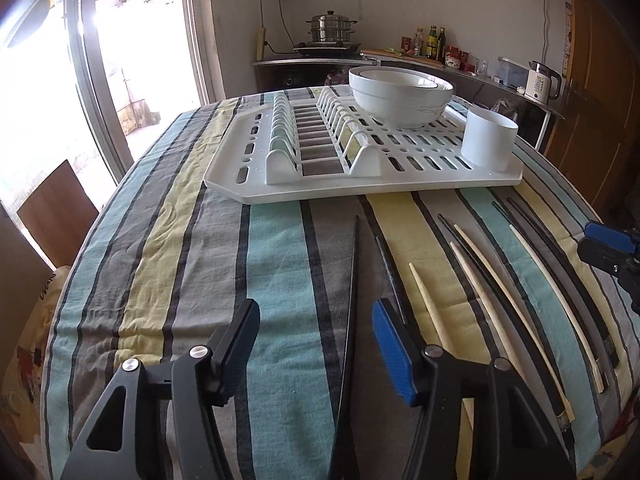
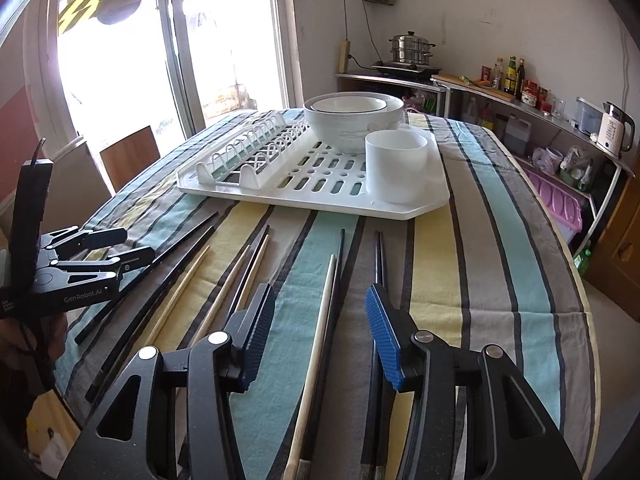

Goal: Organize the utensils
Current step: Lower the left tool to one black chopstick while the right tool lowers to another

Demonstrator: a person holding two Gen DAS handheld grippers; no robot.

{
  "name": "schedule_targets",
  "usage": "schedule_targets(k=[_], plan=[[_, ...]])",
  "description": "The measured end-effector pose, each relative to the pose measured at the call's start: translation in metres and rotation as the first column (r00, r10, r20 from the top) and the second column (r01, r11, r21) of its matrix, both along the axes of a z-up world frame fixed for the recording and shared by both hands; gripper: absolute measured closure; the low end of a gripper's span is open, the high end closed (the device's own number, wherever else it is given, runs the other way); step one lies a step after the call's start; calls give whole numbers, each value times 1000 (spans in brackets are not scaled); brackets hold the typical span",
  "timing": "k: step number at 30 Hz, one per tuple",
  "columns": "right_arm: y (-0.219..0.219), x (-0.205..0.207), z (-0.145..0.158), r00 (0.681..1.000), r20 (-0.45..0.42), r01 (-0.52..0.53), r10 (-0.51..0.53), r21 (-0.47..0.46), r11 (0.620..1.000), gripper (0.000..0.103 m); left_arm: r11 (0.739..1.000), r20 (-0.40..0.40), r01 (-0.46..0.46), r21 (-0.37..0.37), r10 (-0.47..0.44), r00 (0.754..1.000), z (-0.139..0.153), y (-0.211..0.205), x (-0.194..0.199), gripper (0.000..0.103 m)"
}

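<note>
Several black and pale wooden chopsticks lie loose on the striped tablecloth. My left gripper (image 1: 316,316) is open, low over a black chopstick (image 1: 353,280) that runs between its fingers. My right gripper (image 2: 320,300) is open above a pale chopstick (image 2: 320,320) and a black one (image 2: 334,300); a black pair (image 2: 378,260) lies by its right finger. The white utensil cup (image 1: 489,140) stands on the near right corner of the white drying rack (image 1: 320,190); it also shows in the right wrist view (image 2: 396,166). The left gripper shows at the left of the right wrist view (image 2: 120,246).
Stacked white bowls (image 1: 400,96) sit on the rack (image 2: 280,196) behind the cup. A wooden chair back (image 1: 56,216) stands at the table's left edge. A counter with a steamer pot (image 1: 331,28), bottles and a kettle (image 1: 540,80) runs along the far wall.
</note>
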State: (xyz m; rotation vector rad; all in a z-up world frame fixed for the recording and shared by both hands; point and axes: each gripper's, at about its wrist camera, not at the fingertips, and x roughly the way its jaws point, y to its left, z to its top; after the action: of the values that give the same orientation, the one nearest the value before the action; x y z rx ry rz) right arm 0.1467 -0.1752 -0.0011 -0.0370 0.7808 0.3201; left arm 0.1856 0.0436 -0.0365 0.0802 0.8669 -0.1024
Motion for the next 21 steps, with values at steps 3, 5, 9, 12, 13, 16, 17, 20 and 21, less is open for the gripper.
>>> schedule_targets(k=[3,5,9,12,13,16,17,20,21], plan=[[1,23,-3,999,-39,-6,5,-16,1000,70,1000,-38,20,-11,-21,999,-6,1,18,45],[3,37,-7,997,-71,-9,7,-23,1000,75,999,-60,38,-17,-39,997,-8,0,28,45],[6,62,-16,992,-127,-17,12,-36,999,82,997,-89,73,-3,-73,993,-11,-5,43,47],[9,73,-20,989,-146,-29,23,-40,999,84,995,-96,97,10,-95,991,-11,-9,52,48],[9,77,-22,988,-154,-29,23,-43,999,86,994,-97,107,18,-104,990,-10,-10,54,50],[11,85,-26,984,-174,-32,23,-49,998,88,992,-105,127,24,-124,987,-10,-14,60,54],[11,87,-27,983,-180,-34,24,-51,998,88,990,-107,136,29,-132,985,-10,-16,61,55],[13,91,-30,981,-194,-35,22,-67,997,90,986,-108,159,47,-153,982,-10,-22,64,60],[14,93,-31,979,-202,-36,22,-68,997,91,985,-111,164,48,-158,981,-9,-24,65,63]])
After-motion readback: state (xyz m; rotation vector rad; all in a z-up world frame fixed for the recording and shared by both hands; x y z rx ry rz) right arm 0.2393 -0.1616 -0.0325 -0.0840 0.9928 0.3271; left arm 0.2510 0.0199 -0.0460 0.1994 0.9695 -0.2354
